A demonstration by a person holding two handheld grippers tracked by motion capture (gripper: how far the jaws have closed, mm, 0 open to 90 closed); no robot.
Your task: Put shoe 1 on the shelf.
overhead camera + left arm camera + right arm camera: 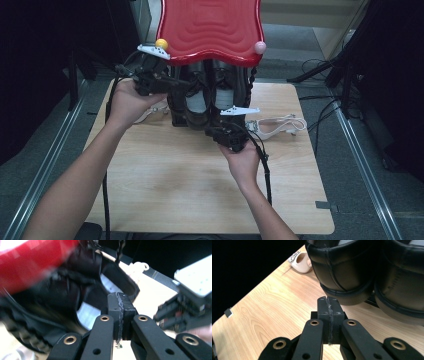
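The pair of black shoes [200, 100] stands at the far middle of the table [175, 185], heels toward the person, under a red tray [212, 27] that hangs over the far edge. The left gripper [172, 86] is up at the left shoe's side, forearm running in long from the bottom left, wrist bent so the hand [127, 100] cups the tool from behind and points it across toward the shoes. In the left gripper view its jaws are pressed flat together with nothing between them, the shoe's opening and pale insole [87, 312] just beyond the tips. The right gripper [220, 131] sits low at the heel of the right shoe, the right hand [245, 160] under it, palm up, forearm coming in from the bottom centre. In the right gripper view its jaws are also closed tight on nothing, tips just short of the black heels [342, 272], above bare wood. A white sandal [277, 125] lies to the right of the shoes, another white shoe [152, 111] to their left, near the left hand.
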